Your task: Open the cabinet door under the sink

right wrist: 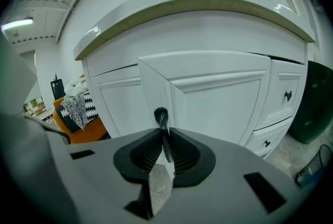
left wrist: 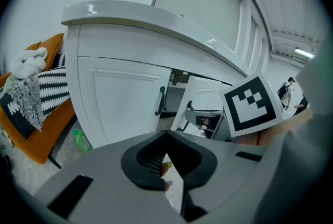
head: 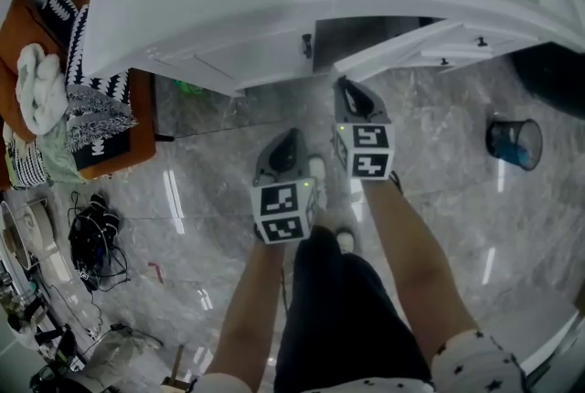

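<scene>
The white cabinet under the sink (head: 256, 39) has two doors. Its left door (left wrist: 122, 103) is closed, with a black handle (left wrist: 161, 100). The right door (head: 411, 48) stands swung partly out, and a dark gap shows between the two doors. My right gripper (head: 348, 91) is shut on that door's black handle (right wrist: 161, 123), which sits upright between the ribbed pads (right wrist: 179, 152). My left gripper (head: 289, 144) hangs lower and nearer to me, over the floor. It is shut with nothing in it, and its jaws (left wrist: 166, 154) point at the cabinet.
An orange chair (head: 137, 122) with black-and-white cloths and a white towel (head: 37, 85) stands at the left. A green bottle (head: 187, 88) lies by the cabinet's left foot. Drawers (right wrist: 283, 106) sit right of the open door, with a blue bin (head: 514, 143) beyond. Cables (head: 91, 236) lie on the marble floor.
</scene>
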### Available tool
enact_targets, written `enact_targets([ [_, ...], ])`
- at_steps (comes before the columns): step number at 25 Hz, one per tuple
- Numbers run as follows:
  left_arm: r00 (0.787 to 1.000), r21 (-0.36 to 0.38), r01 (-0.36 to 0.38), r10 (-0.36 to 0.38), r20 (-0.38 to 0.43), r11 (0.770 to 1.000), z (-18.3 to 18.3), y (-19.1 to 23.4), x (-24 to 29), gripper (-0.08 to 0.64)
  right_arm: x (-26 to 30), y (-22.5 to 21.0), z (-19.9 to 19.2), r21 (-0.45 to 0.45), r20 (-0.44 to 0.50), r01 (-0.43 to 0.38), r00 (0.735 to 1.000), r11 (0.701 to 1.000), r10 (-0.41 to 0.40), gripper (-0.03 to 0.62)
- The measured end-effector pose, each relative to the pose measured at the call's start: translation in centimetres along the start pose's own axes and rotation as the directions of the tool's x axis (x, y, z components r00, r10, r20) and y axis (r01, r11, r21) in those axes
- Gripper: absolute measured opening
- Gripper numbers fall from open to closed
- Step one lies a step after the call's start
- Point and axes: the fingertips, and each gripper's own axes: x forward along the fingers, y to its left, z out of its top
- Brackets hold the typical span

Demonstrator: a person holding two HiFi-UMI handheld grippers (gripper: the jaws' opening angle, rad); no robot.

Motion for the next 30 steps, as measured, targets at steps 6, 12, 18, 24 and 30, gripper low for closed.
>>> enact_targets([
  [6, 1.000, 0.009, 0.001, -0.001, -0.001, 1.000, -0.5, -0.6, -0.4, 0.002, -1.0, -0.2, -0.6, -0.002, 0.010, 0.002, 1.000, 1.000, -0.001, 0.051],
  [12, 1.000, 0.011, 0.003, -0.003, 0.000, 1.000, -0.9, -1.3, -1.0, 0.002, -2.2, -0.9, -1.5, -0.002, 0.017, 0.015, 1.000, 1.000, -0.015, 0.051],
  [18, 1.000, 0.012, 0.008, -0.007, -0.006, 1.000, -1.9, -2.1, -1.4, 0.002, -3.6, -1.5, -2.6, 0.001, 0.014, 0.016, 1.000, 1.000, -0.016, 0.051],
  [24, 1.000, 0.018, 0.009, -0.009, -0.019, 1.000, -2.8, -2.6, -1.7, 0.002, -4.8, -1.9, -2.8, 0.022, 0.036, 0.017, 0.999, 1.000, -0.018, 0.051],
  [30, 1.000, 0.021, 0.015, -0.015, -0.017, 1.000, -2.9, -3.2, -2.1, 0.002, -6.1, -2.5, -3.7, 0.034, 0.036, 0.027, 0.999, 0.999, -0.028, 0.052],
])
